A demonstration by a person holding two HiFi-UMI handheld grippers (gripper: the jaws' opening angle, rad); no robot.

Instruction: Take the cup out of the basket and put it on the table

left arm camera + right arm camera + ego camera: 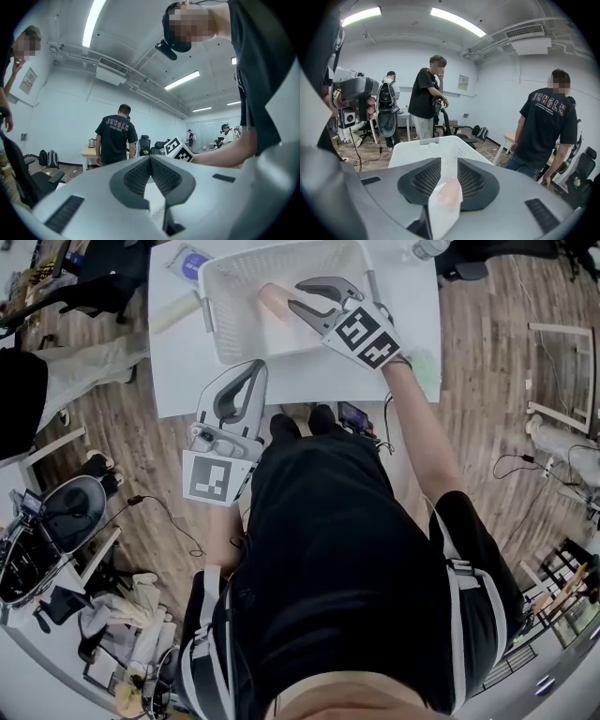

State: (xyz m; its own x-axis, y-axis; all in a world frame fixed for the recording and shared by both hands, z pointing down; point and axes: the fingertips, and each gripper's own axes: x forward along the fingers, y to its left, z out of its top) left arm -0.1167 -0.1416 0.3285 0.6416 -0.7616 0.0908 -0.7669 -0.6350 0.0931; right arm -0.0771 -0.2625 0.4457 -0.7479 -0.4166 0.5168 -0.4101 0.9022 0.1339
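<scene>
A white perforated basket [281,254] stands on the white table [412,296]. Inside it, on its side, is a pale pink cup [275,302]. My right gripper [294,294] reaches down into the basket, its jaws open, with the tips just right of the cup. In the right gripper view the cup [450,193] shows through the narrow gap between the jaws of the right gripper [449,164], and the basket [440,145] lies beyond; nothing is gripped. My left gripper [255,367] hovers at the table's near edge, pointing level, shut and empty. The left gripper [150,158] has its jaws meeting at the tip.
A bottle [429,247] stands at the table's far right corner. A blue-labelled item [190,261] and a pale roll [173,310] lie left of the basket. A person in a black shirt [116,138] and others stand in the room. A chair [66,512] sits to my left.
</scene>
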